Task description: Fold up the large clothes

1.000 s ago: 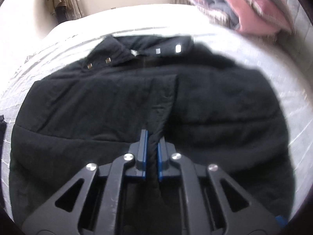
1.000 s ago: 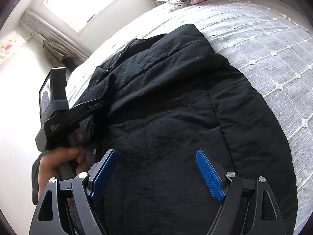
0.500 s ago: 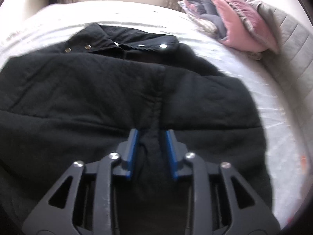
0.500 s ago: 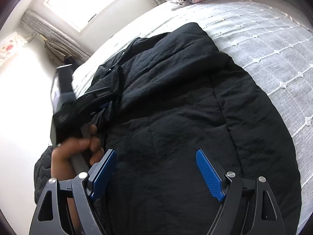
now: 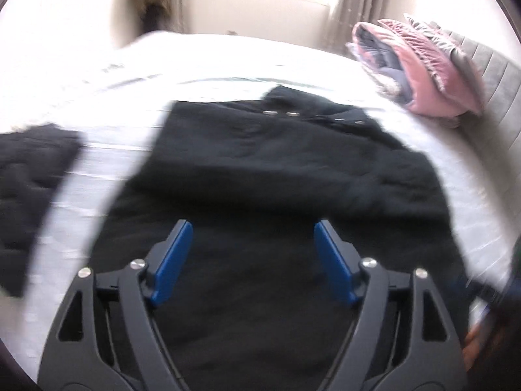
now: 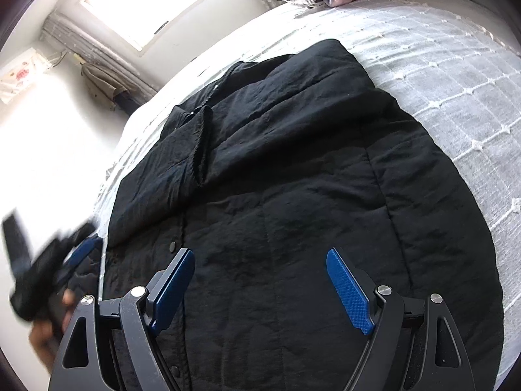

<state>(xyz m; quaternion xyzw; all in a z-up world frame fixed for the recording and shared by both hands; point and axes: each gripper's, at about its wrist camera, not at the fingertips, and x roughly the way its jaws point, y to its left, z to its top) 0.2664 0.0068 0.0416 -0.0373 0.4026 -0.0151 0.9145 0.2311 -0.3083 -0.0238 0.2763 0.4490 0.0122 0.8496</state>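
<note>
A large black quilted jacket (image 5: 276, 176) lies spread on the bed, collar with metal snaps at the far end; it also fills the right wrist view (image 6: 293, 179). My left gripper (image 5: 252, 257) is open and empty, held above the jacket's lower part. My right gripper (image 6: 260, 286) is open and empty over the jacket's hem near the front snap placket. The left gripper (image 6: 65, 260) shows blurred at the lower left of the right wrist view, off the jacket's left edge.
The bed has a white quilted cover (image 6: 456, 75). A folded pink and grey blanket (image 5: 420, 71) lies at the head end by a grey headboard (image 5: 495, 75). Another dark garment (image 5: 29, 189) lies to the left. A window (image 6: 156, 3) is behind.
My left gripper let go of the jacket's front fold, opened wide and pulled back to the left. The right gripper stayed open and nearly still.
</note>
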